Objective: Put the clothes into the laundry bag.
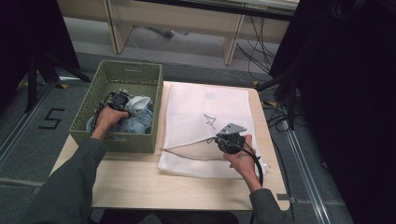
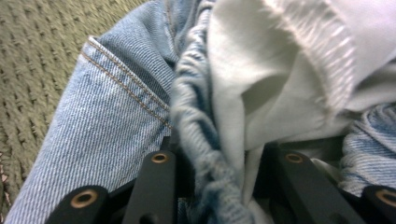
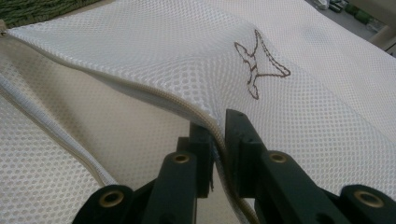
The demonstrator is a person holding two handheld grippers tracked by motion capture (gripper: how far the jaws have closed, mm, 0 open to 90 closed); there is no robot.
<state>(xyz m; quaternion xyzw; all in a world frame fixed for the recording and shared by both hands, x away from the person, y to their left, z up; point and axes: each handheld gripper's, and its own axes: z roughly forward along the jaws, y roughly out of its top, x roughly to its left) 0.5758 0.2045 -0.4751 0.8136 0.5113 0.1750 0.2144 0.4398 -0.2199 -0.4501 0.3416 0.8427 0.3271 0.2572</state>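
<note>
A green woven basket [image 1: 130,65] stands at the table's left and holds a blue denim garment [image 1: 140,123]. My left gripper [image 1: 120,100] is down in the basket. In the left gripper view its jaws [image 2: 226,158] pinch a bunched fold of the denim [image 2: 116,126] together with white cloth [image 2: 261,70]. A white mesh laundry bag [image 1: 210,102] lies flat at the table's right. My right gripper [image 1: 218,139] is shut on the zippered upper lip [image 3: 140,93] of the bag's mouth, lifting it slightly. A brown stitched emblem [image 3: 257,65] marks the mesh.
The pale wooden table [image 1: 130,177] has bare surface in front of the basket and bag. Dark curtains [image 1: 345,93] hang at the right, with cables [image 1: 280,116] on the floor beside the table. A wooden frame [image 1: 177,23] stands beyond the table.
</note>
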